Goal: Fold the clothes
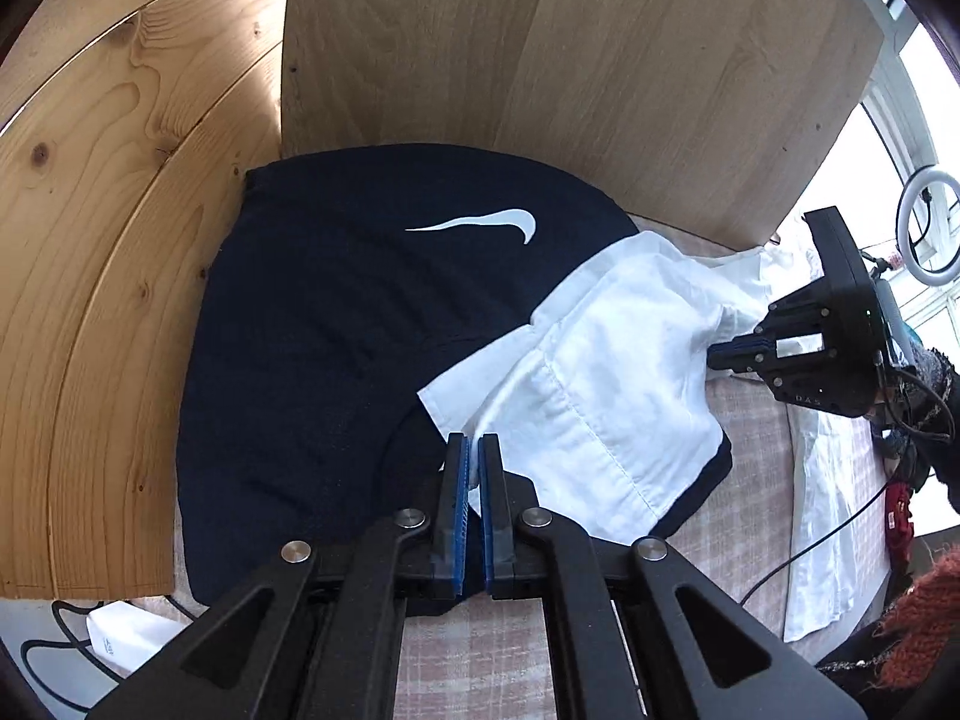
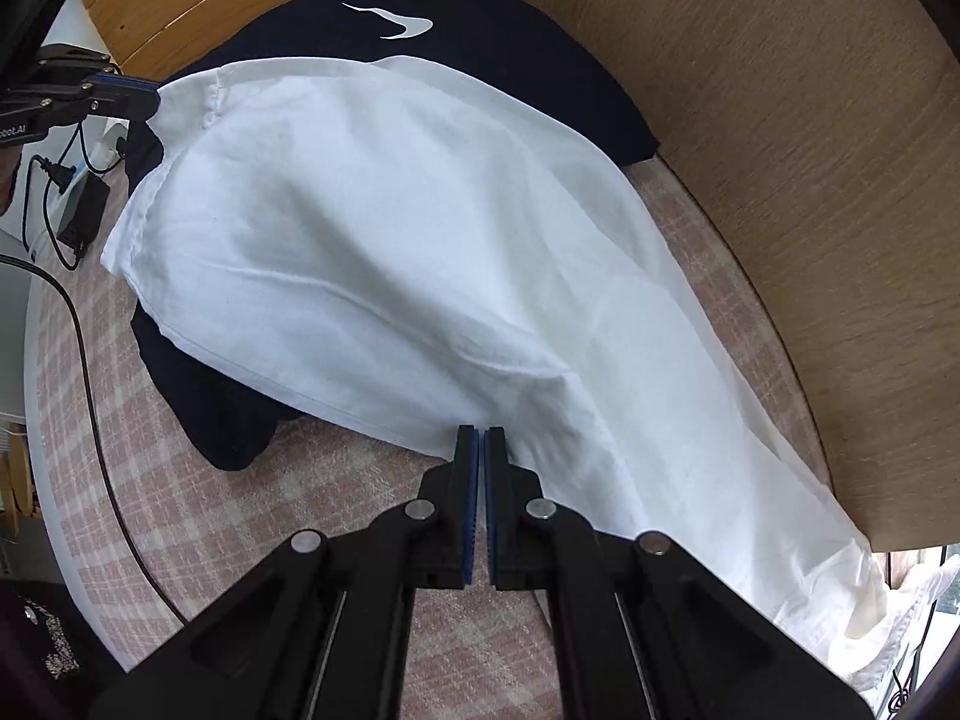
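White garment lies spread across a checked pink-and-white bed cover, its far end draped over a folded dark navy garment bearing a white swoosh logo. The navy garment sits in the corner formed by a knotty pine panel and a paler wood-grain board. Left tongs: jaws drawn together to a narrow slit, with a corner of the white cloth pinched between the blue pads at the tips; the right wrist view confirms this, showing the same tongs at the upper left clamped on the cloth edge. Right tongs: jaws likewise nearly together, tips at the near hem of the white garment where it meets the cover; a thin edge of the cloth appears caught between them. In the left wrist view these tongs are seen from the side at the crumpled right end of the cloth. A black cable trails over the left edge of the bed. A ring light stands by the window.
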Tool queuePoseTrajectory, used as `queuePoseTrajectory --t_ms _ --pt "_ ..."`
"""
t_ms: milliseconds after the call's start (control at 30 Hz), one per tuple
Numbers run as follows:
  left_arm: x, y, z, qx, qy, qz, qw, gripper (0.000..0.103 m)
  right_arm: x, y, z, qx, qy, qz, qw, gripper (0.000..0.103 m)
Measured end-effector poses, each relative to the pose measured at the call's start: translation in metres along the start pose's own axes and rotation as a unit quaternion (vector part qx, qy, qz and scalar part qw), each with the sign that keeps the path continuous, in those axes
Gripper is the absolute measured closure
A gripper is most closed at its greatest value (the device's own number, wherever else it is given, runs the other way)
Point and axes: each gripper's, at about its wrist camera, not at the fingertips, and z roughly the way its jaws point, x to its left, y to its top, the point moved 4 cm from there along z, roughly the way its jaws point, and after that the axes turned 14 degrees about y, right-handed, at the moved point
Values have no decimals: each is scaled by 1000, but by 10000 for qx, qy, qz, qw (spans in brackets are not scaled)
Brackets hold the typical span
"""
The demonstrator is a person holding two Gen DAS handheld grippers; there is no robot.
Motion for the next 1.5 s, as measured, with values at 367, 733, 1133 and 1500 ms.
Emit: queuePoseTrajectory --t_ms 367,733,1133,1500 --pt "-6 9 14 81 111 390 9991 100 8 43 -70 -945 416 -1018 9894 42" --pt "-5 5 9 72 129 448 9989 100 -6 97 -15 -55 1016 -1608 9817 72" --pt "-21 14 18 138 209 647 9976 100 -11 90 -24 20 1229 -1619 9791 100" --pt "-26 30 32 114 359 801 9961 72 -3 78 -53 -283 1279 -1690 9769 101"
